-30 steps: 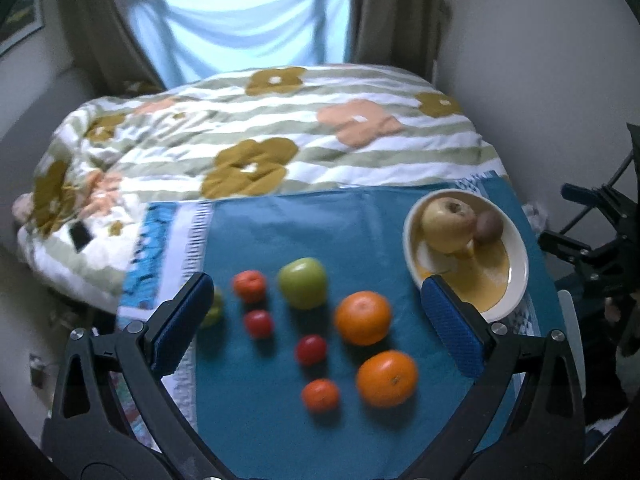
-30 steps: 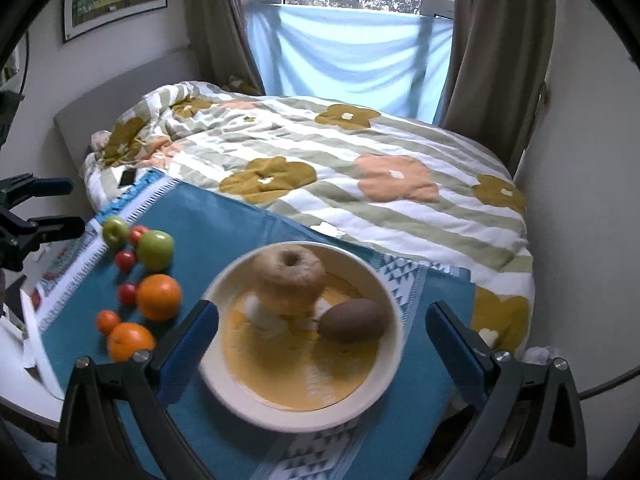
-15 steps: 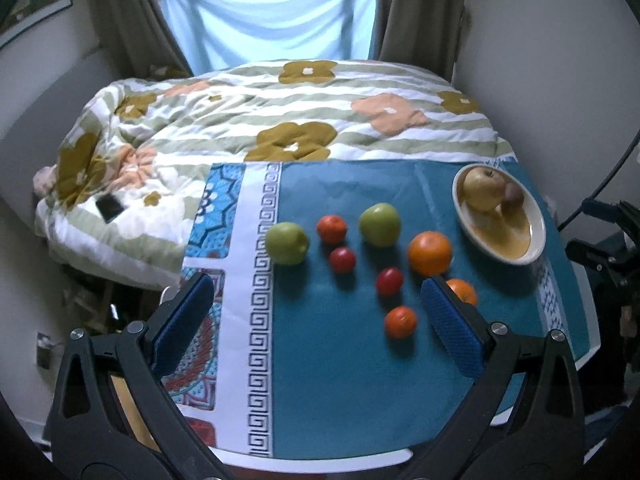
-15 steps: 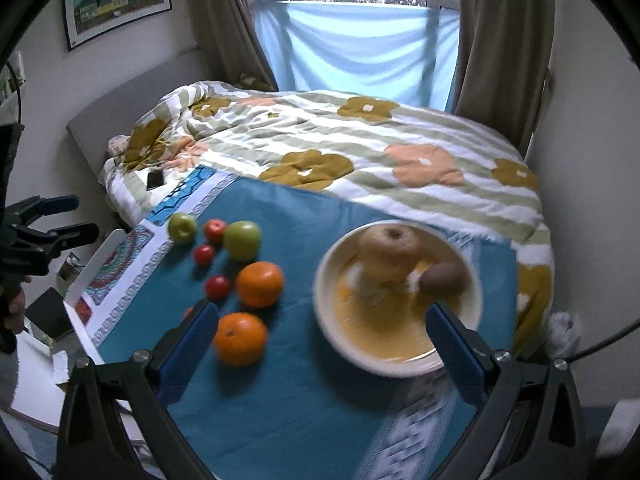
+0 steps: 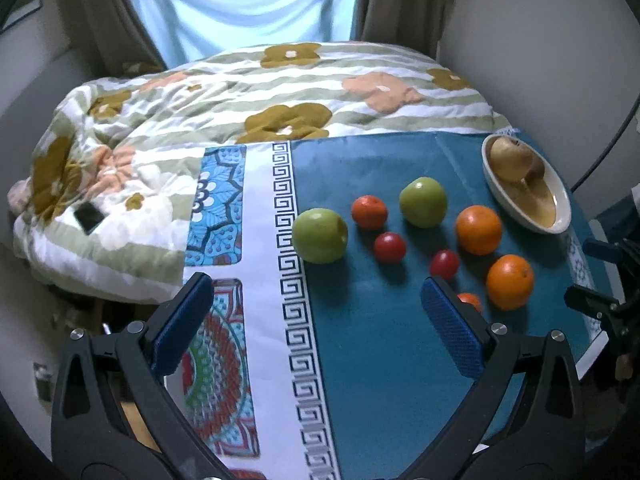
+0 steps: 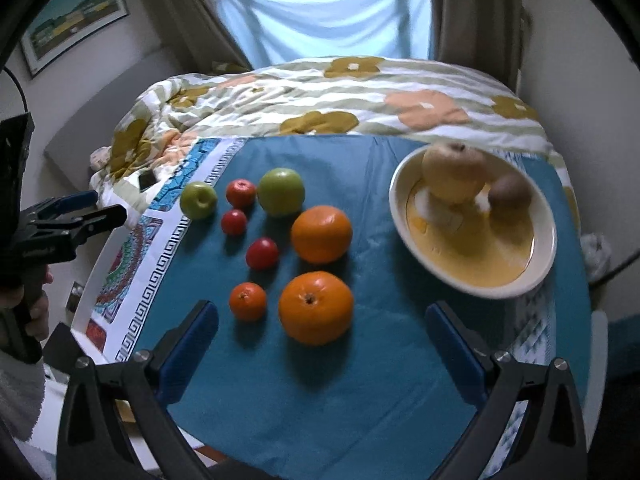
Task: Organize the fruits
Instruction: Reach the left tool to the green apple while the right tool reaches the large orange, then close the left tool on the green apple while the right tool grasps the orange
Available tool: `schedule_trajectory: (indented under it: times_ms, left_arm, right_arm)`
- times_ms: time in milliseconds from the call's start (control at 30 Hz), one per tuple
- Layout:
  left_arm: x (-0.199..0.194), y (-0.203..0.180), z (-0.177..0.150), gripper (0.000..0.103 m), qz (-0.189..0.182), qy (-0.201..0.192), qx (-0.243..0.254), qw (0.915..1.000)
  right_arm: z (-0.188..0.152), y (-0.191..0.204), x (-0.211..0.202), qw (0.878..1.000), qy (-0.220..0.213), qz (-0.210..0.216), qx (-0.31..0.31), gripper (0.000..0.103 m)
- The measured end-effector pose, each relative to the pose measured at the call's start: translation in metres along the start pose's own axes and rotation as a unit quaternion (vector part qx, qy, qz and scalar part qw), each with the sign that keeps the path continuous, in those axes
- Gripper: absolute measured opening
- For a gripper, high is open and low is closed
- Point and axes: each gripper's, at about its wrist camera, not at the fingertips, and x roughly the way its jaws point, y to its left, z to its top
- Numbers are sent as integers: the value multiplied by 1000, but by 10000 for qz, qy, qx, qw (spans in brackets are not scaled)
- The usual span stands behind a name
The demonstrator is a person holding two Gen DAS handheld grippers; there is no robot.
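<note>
Left tongs (image 5: 316, 320) wide open, empty, right tongs (image 6: 322, 344) likewise

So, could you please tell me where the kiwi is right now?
In the right wrist view, the kiwi lies inside the cream bowl at the cloth's right side, just right of the yellowish apple.

Bed with floral striped duvet (image 5: 280, 92); curtained window (image 6: 320, 12) behind, daylit; framed picture (image 6: 76, 24) on wall.

- Soft daylight came through the far window (image 6: 328, 12), dimming toward the near side.
- Fruit cast faint near-side shadows.
- Fisheye edges curved; the bowl (image 6: 472, 224) was blurred.
</note>
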Motion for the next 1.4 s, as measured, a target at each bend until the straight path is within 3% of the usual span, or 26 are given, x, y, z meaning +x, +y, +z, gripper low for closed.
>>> schedule_trajectory:
  times_ms: [367,600,933,1033,1100,1400]
  left_arm:
    - [67,13,20,103,-272,158,425,9986]
    - [99,11,25,103,-425,252,400,9980]
    - [117,4,21,84,-511,449,452,9967]
    - [119,7,19,73,-526,472,390,9967]
    - [121,10,19,58,-553,514,322,9966]
    - [118,9,16,57,-510,525,345,9967]
  right_arm:
    - [-11,3,30,9976,55,-461,514,103]
    - [-17,-1,45,9948,91,-633,786,103]
    - [-15,4,54,9953,130,-612,741,92]
    - [-14,4,58,9954,169,-582,738,90]
    - [-13,5,61,9955,173,-568,742,89]
    - [-11,7,69,9956,201,-523,746,86]
